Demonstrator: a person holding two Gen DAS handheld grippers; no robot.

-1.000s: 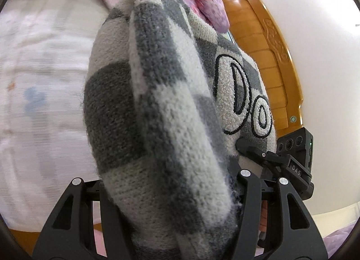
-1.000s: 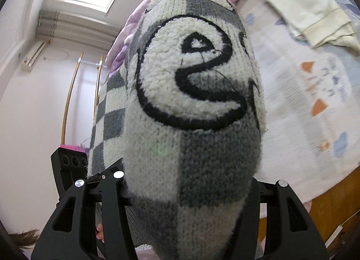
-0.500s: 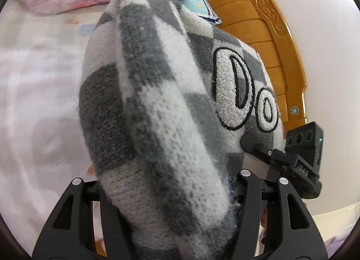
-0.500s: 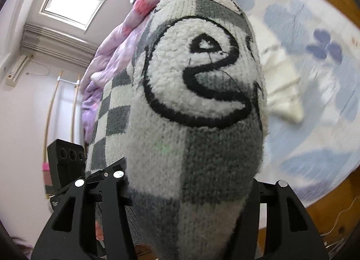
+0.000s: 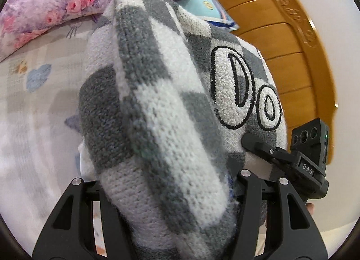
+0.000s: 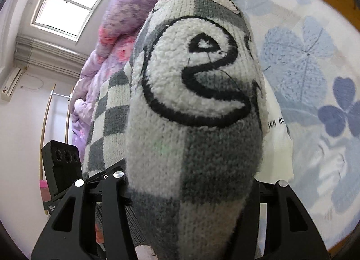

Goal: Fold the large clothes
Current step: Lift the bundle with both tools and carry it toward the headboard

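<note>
The left gripper point(image 5: 171, 192) is clamping a thick bundle of the grey-and-white checked knit sweater point(image 5: 157, 113), which is filling the frame's centre; the right gripper point(image 6: 191, 192) is pinching another bunched part point(image 6: 195, 102). Both are carrying it above the pale floral bedsheet point(image 6: 315, 68). Next, I'd say, comes lowering it flat and releasing

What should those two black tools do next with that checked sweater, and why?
Probably lower it onto the bed and spread it flat. Both the left tool and the right tool clamp thick bunches of the sweater, held above the sheet, too bundled to fold.
</note>
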